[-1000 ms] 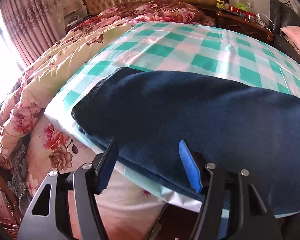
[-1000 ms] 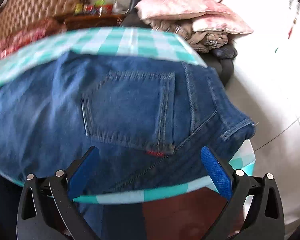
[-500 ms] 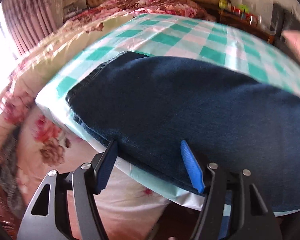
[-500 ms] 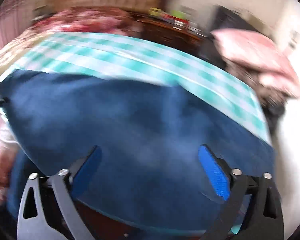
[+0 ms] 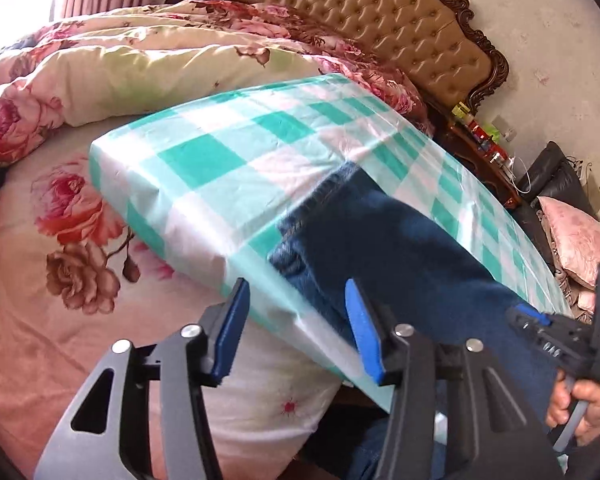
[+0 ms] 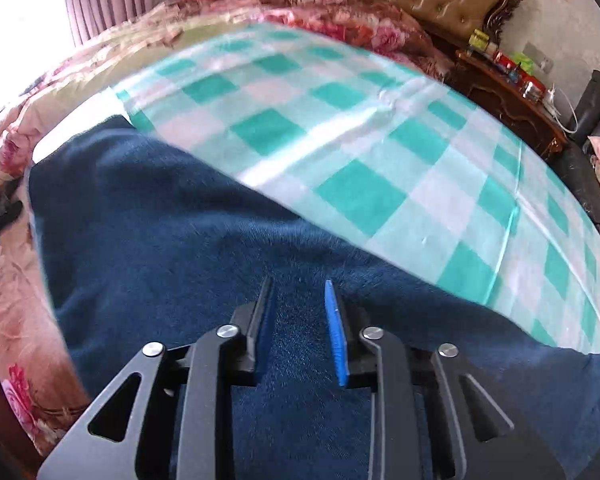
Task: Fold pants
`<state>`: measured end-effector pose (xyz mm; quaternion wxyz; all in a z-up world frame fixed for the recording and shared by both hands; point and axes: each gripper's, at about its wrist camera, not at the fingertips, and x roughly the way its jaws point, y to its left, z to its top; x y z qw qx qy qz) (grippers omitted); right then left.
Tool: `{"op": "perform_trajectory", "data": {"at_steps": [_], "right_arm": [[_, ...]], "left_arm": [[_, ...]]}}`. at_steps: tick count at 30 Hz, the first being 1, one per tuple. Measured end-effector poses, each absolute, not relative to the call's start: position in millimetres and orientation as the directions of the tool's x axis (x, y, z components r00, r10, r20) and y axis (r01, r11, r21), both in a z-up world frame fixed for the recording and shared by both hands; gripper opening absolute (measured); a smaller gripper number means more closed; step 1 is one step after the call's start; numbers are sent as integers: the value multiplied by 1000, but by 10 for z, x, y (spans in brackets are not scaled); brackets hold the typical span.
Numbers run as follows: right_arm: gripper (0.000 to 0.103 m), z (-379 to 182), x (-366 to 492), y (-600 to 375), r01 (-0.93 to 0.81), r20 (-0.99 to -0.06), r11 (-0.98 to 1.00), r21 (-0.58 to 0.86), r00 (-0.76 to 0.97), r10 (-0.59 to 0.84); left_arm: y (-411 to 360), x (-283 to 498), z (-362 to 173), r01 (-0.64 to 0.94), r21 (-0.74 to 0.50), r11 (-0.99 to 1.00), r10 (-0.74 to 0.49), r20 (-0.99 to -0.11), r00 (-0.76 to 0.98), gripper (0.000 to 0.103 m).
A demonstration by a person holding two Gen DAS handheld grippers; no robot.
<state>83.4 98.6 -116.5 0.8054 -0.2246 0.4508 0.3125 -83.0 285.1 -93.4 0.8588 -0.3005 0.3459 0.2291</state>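
Left wrist view, left gripper (image 5: 296, 328): jaws wide apart, empty, at the checked cloth (image 5: 228, 168) edge.
Pants (image 5: 412, 256): lying on the cloth, hem end nearest.
Right wrist view, right gripper (image 6: 298, 328): jaws narrowed, gap remains, over the pants (image 6: 204, 256); grip cannot be confirmed.

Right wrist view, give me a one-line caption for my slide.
Right hand-held gripper partly closed over dark blue jeans spread on a green-checked tablecloth.

The pants (image 5: 412, 256) run off the lower right edge, their waist unseen. Motion blur smears the checked cloth (image 6: 340, 128) and the hem. Items on the nightstand (image 6: 512, 92) are too small to identify.
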Motion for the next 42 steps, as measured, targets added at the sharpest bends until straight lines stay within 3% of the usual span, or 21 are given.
{"op": "perform_trajectory", "data": {"at_steps": [1,9,11,16,17,19,20,21,25,31,34,37,40,42], "right_arm": [[23,-1181,814,928,-706,-867,704,-79,397,301],[23,-1243,712,925,-709,-850,694,-127,438,292],[23,-1244,710,939,-705,-848,697,-132,444,289],[28,-1212,768,902,-693,-868,716,-81,403,291],[31,-1196,793,865,-685,-875,727,-48,379,300],[48,-1106,783,719,-667,-873,744,30,346,345],[62,-1048,762,624,-657,-864,753,41,355,357],[67,-982,731,480,-636,-857,770,44,372,357],[67,-855,683,-37,-563,-852,819,108,372,368],[67,-717,692,-1047,-359,-837,916,178,434,333],[67,-670,691,-1531,-250,-829,949,193,475,295],[68,-688,670,-1844,-192,-834,963,189,486,261],[68,-781,630,-2037,-169,-849,965,202,461,259],[68,-837,606,-2097,-171,-856,961,217,441,271]], "left_arm": [[2881,-802,-933,-600,-362,713,183,-730,658,43],[3034,-576,-1015,-622,-306,721,186,-779,599,39],[3019,-543,-1016,-610,-283,740,178,-792,583,30],[3007,-505,-934,-587,-298,753,130,-807,577,19],[3007,-508,-912,-583,-309,751,122,-803,583,18],[3005,-546,-817,-576,-339,743,110,-788,606,18],[2973,-557,-740,-571,-336,749,117,-781,613,18],[2923,-550,-666,-565,-316,762,134,-777,615,18],[2363,-435,-211,-511,-96,854,281,-742,608,17],[692,-111,130,-288,371,883,462,-576,674,17],[-354,-44,-129,-125,555,822,446,-491,748,18],[-1198,-99,-705,61,644,763,368,-509,778,18],[-1563,-173,-1233,127,701,702,368,-510,777,30],[-1572,-203,-1307,92,727,680,395,-470,790,46]]}}
